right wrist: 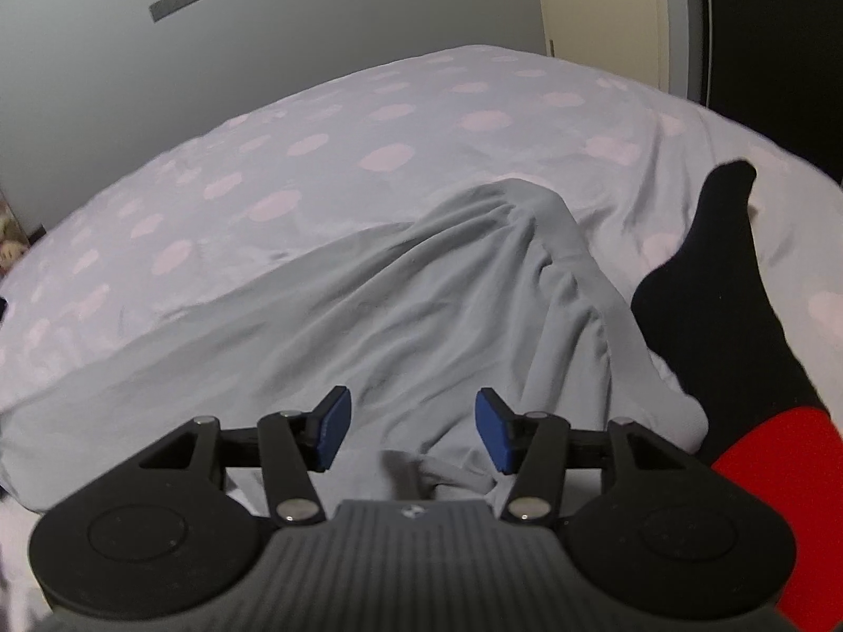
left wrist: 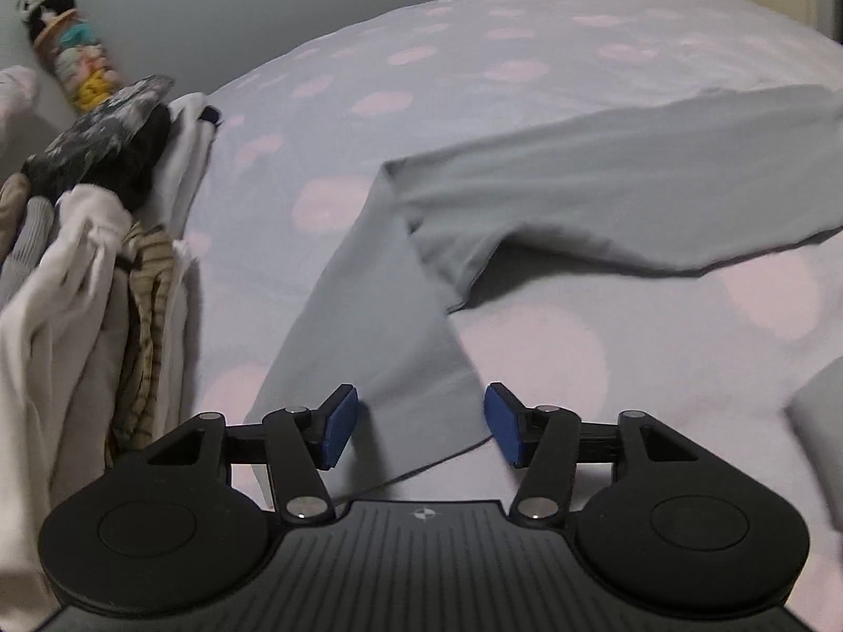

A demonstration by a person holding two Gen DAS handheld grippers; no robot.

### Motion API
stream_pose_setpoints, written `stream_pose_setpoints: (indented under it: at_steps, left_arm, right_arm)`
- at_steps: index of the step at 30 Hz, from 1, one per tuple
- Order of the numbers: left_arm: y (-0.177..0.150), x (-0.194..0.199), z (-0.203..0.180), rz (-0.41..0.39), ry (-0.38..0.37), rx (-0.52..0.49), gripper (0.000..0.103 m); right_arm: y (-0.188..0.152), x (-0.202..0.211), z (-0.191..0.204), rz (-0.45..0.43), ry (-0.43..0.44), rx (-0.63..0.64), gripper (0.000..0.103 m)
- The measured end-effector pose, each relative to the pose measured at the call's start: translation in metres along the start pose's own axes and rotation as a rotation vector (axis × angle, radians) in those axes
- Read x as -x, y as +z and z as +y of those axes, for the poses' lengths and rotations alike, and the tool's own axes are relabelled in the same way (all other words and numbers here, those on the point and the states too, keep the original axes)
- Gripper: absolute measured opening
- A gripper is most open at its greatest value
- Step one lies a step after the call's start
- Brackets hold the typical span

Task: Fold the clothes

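A pale grey garment (left wrist: 553,200) lies on the spotted bed cover, one long part folded back over another. My left gripper (left wrist: 420,429) hovers over its near strip, blue pads apart, nothing pinched between them. In the right wrist view the same grey garment (right wrist: 400,305) spreads in soft wrinkles across the bed. My right gripper (right wrist: 412,434) stands open just above its bunched near edge, and the pads do not press on the cloth.
A heap of white, striped and dark clothes (left wrist: 100,263) lies at the left, with a panda-topped toy (left wrist: 68,47) behind it. The lilac cover with pink spots (right wrist: 369,158) fills the bed. A foot in a black sock (right wrist: 722,284) with a red cuff rests at the right.
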State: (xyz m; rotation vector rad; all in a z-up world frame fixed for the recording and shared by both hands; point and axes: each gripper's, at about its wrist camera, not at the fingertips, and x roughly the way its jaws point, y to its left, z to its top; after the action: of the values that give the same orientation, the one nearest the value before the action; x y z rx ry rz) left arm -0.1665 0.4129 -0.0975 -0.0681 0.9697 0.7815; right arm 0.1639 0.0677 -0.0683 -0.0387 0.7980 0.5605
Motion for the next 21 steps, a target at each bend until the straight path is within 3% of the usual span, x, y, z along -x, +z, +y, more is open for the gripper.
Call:
stream_pose_setpoints:
  at_steps: [2, 3, 4, 5, 10, 14, 17, 21]
  left_arm:
    - [0.003, 0.003, 0.004, -0.003, -0.005, 0.025, 0.053]
    - [0.006, 0.006, 0.007, -0.007, 0.001, 0.027, 0.029]
    - [0.011, 0.008, 0.011, -0.009, 0.017, 0.024, 0.015]
    - [0.017, 0.01, 0.016, -0.009, 0.037, 0.03, 0.01]
    - [0.053, 0.019, 0.057, -0.05, 0.134, 0.11, 0.007]
    - [0.092, 0.009, 0.089, -0.043, 0.283, 0.103, 0.006]
    - [0.116, -0.01, 0.113, 0.011, 0.378, 0.097, 0.006]
    - [0.126, -0.04, 0.121, 0.083, 0.407, 0.055, 0.006]
  right_arm:
    - [0.002, -0.004, 0.0, -0.002, -0.011, 0.011, 0.056]
    - [0.002, -0.005, 0.001, -0.003, -0.014, 0.012, 0.056]
    - [0.002, -0.005, 0.001, -0.003, -0.011, 0.011, 0.056]
    - [0.003, -0.006, 0.002, -0.002, -0.004, 0.01, 0.056]
    - [0.004, -0.005, 0.009, -0.009, 0.021, 0.018, 0.056]
    - [0.006, -0.003, 0.011, -0.027, 0.033, 0.019, 0.056]
    - [0.007, -0.002, 0.009, -0.028, 0.03, 0.004, 0.056]
    - [0.012, -0.005, 0.002, -0.009, 0.019, -0.034, 0.056]
